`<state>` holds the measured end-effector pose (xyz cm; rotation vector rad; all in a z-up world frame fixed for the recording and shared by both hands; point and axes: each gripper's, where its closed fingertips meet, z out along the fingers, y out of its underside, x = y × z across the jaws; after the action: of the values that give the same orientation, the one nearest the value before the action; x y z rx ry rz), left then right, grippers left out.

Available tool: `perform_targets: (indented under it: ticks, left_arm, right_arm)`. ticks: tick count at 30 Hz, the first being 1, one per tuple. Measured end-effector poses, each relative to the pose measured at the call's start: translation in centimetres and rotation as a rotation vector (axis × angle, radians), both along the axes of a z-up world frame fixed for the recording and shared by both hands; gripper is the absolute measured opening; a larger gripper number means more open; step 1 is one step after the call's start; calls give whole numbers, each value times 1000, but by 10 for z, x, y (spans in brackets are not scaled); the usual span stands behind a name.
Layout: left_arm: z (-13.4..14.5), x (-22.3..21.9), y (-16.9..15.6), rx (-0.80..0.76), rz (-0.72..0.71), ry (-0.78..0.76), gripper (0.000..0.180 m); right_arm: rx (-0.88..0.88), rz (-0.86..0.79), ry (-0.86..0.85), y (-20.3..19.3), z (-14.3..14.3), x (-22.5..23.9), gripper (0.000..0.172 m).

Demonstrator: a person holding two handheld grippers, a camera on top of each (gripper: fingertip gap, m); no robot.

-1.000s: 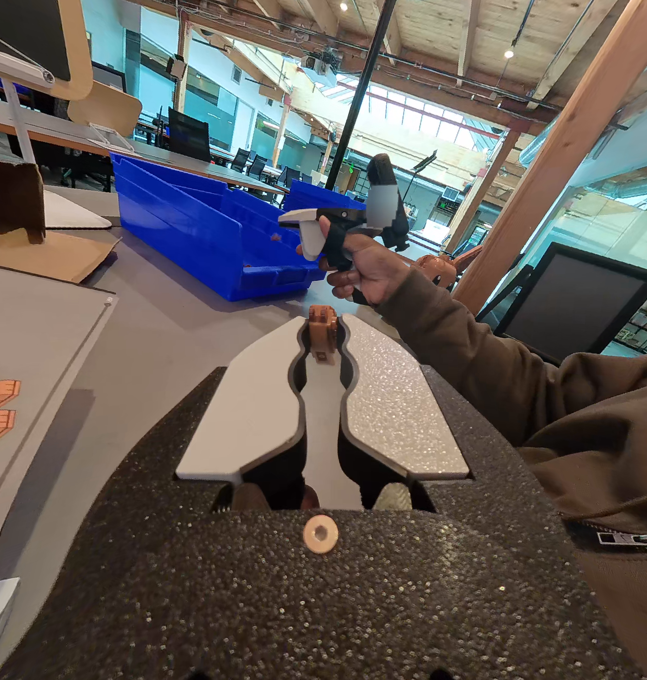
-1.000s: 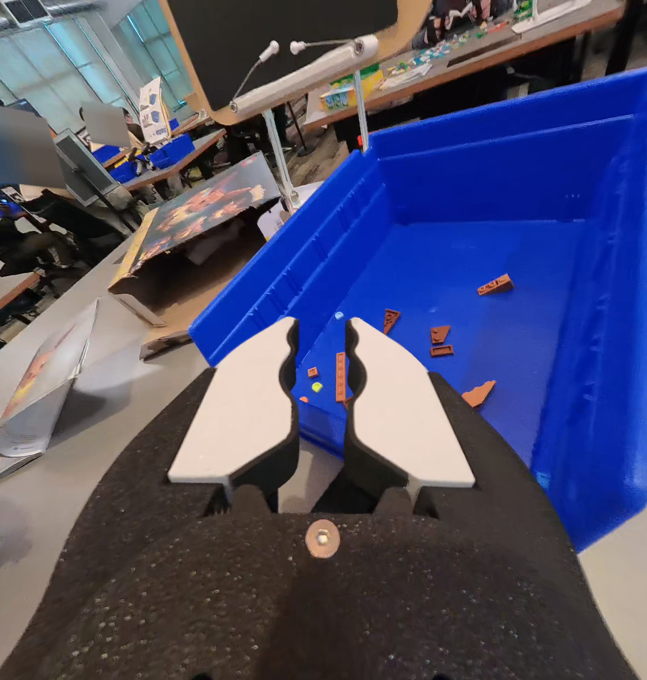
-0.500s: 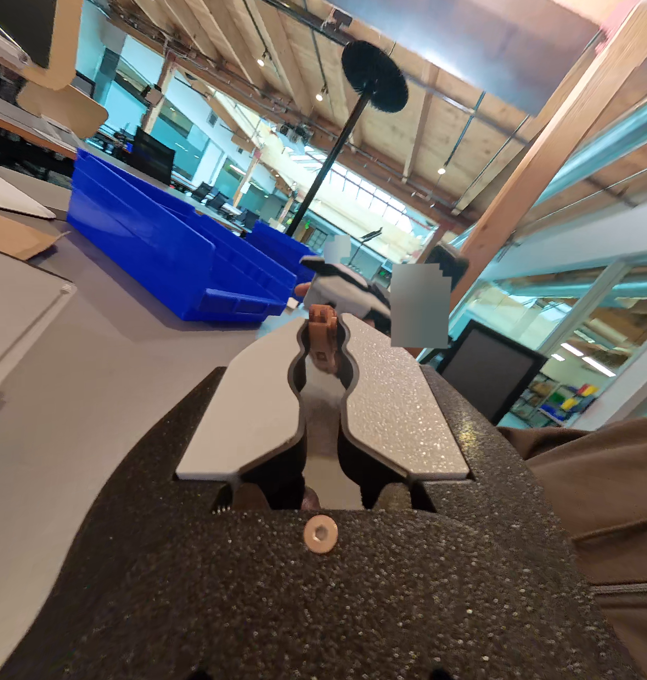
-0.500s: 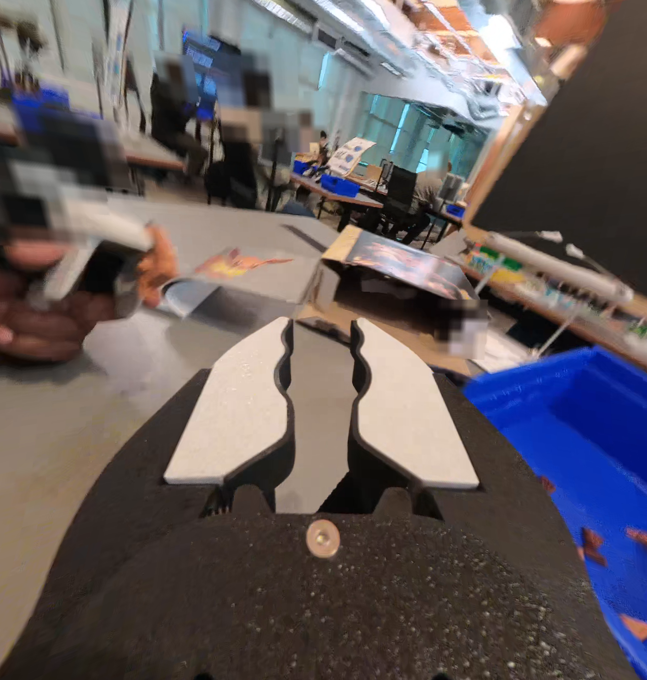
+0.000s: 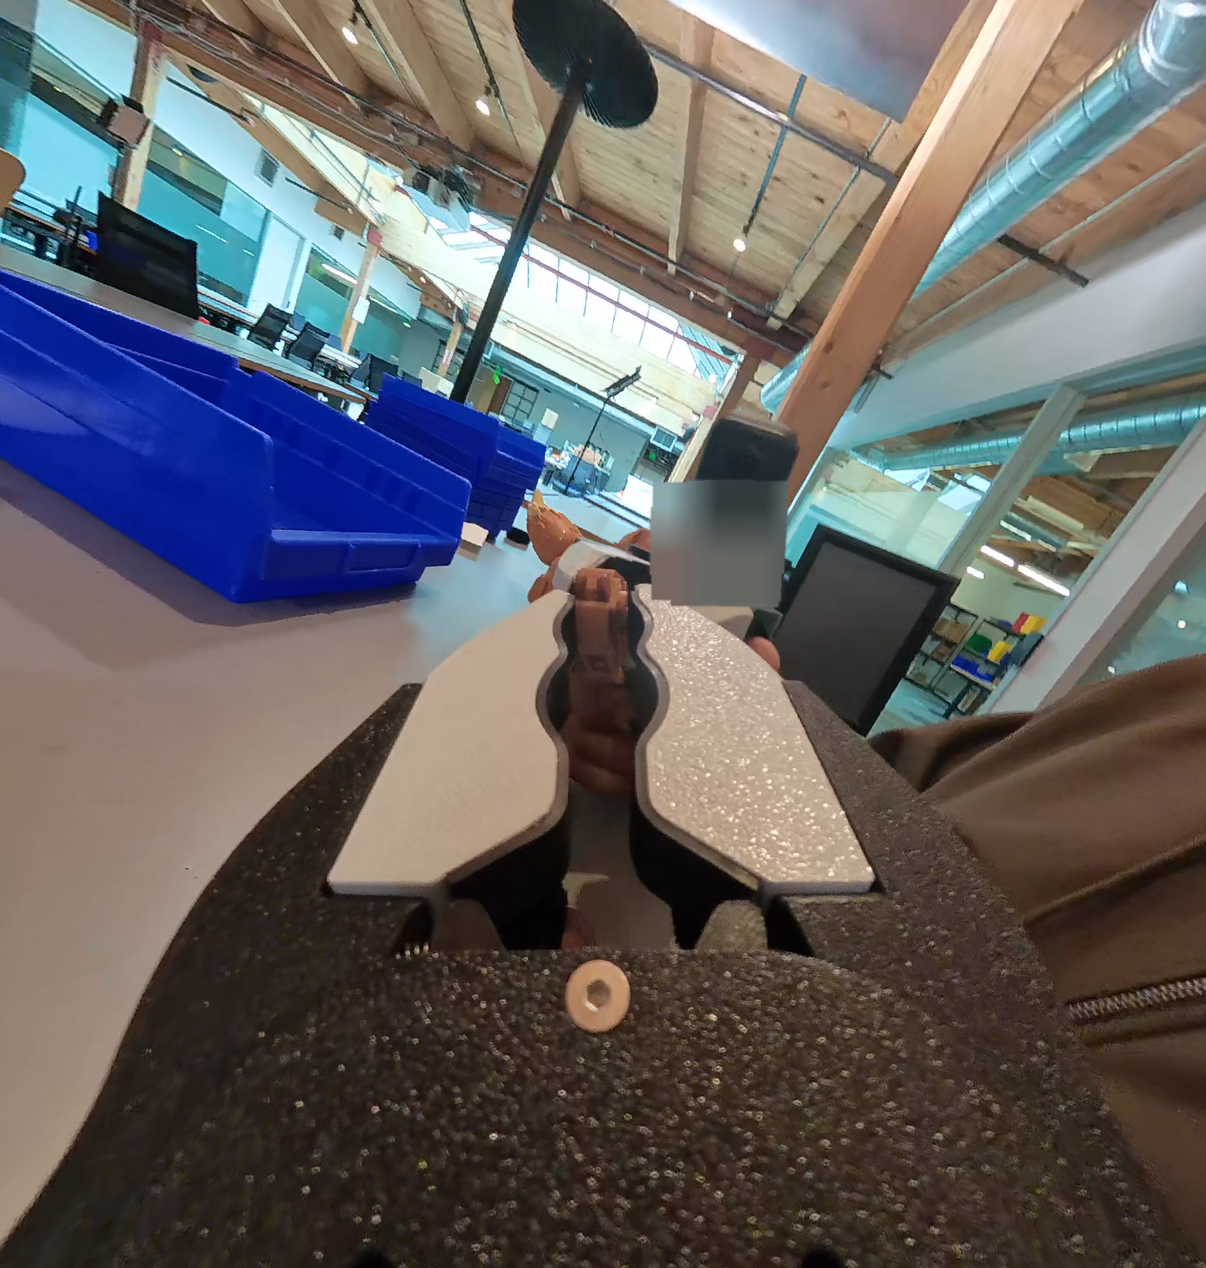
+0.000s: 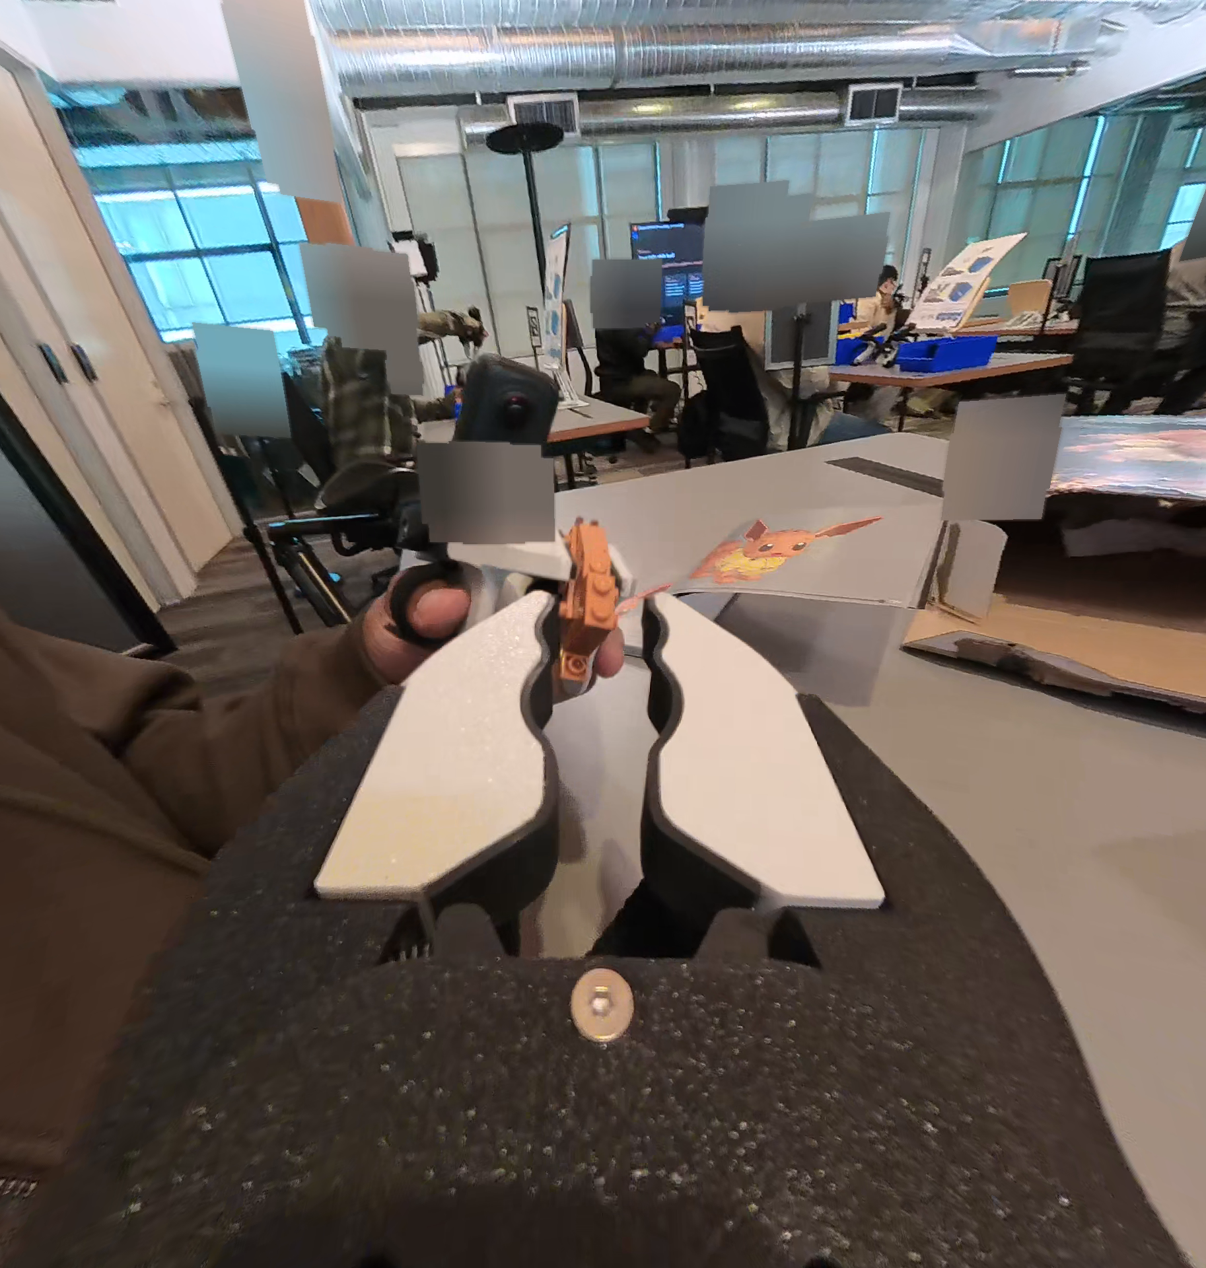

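A: left tongs (image 5: 600, 597)?
B: nearly closed, both pads pressed on a brown brick build (image 5: 597, 635). It stands upright in the grip and sticks out past the tips. The right wrist view shows the same: brick build (image 6: 586, 604) pinched between the two white fingers of the left tongs (image 6: 590, 559)

A: right tongs (image 6: 600, 607)?
B: parted, nothing clamped. The brick build sits in the mouth of the gap, right by the left-hand finger (image 6: 490, 659). Can't tell if that one touches it. The other finger (image 6: 710, 672) is clearly apart from it

A: where is the piece, then?
B: in the air above the grey tabletop (image 5: 140, 686), between the two tools, which point at each other tip to tip

A: pose?
B: left hand (image 6: 408, 617) is wrapped round its handle with a finger through the black trigger loop, and the brown sleeve (image 6: 106, 755) comes in from the left. The left tool is tilted up, so ceiling beams fill the top of its view. The right tool is about level

A: around it?
B: blue bin (image 5: 278, 494) sits well off to the left on the tabletop. Another brown brick figure (image 5: 549, 528) stands behind the tips, partly hidden. A booklet with an orange fox-like creature (image 6: 792, 556) lies just beyond the right tongs, with an open cardboard box (image 6: 1067, 617) further right. A black monitor (image 5: 854, 617) is off on the right side
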<state>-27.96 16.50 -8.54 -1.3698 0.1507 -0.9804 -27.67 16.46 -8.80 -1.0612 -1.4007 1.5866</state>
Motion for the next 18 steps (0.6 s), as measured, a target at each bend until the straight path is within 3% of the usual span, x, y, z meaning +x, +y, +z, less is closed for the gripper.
perform_targets:
  ticks: [4,18]
  left_arm:
    - [-4,8,0,-4,-10,63,14]
    - [3,13,4,13,-12,-13,26]
  right_arm:
    - [20,13,-17,-3,-4,1,11]
    - [-83,17,43,3,8,5,10]
